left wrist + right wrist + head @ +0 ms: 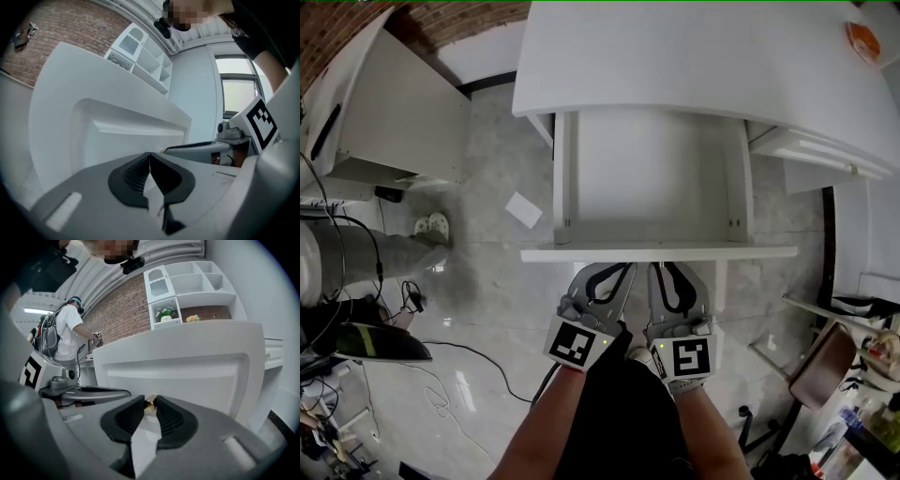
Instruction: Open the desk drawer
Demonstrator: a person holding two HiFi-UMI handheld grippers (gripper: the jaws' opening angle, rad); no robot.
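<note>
Pinching the gold knob (150,403) of the open drawer (656,252) in our right gripper (660,268), we hold our left gripper (629,270) alongside, closed, empty.

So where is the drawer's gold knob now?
In the right gripper view, the gold knob sits at the middle of the drawer front, pinched between the jaws of the right gripper.

The white drawer (656,173) stood pulled well out from under the white table (694,56) toward 6 o'clock, its front panel (581,253) lying crosswise, a small brass knob (150,403) at mid-panel.
</note>
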